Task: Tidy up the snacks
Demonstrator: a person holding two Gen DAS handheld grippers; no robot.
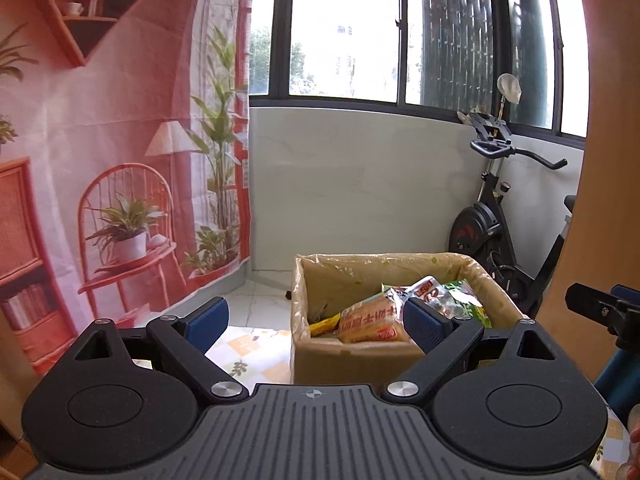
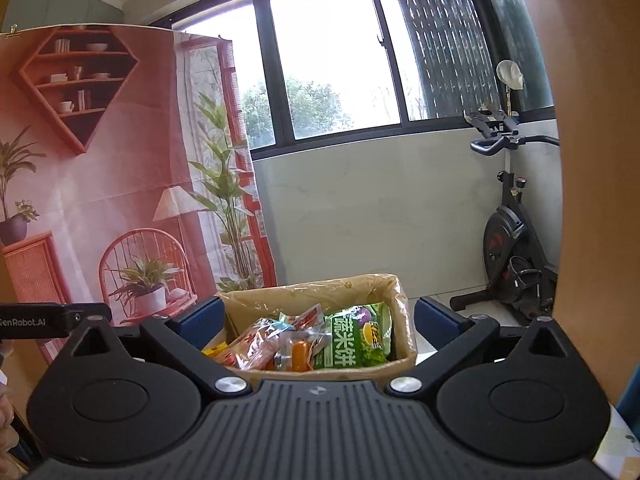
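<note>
Right wrist: box (image 2: 404, 312) rim between spread jaws.

I am working in a home, on what looks like an enclosed balcony: dark-framed windows (image 2: 332, 64) run along a low white wall with trees outside. An exercise bike (image 2: 508, 224) stands in the corner. A printed backdrop (image 1: 120, 152) of a pink room hangs to the left (shelves, chair and potted plants are only pictured), and a patterned tablecloth (image 1: 256, 352) lies below me.
</note>
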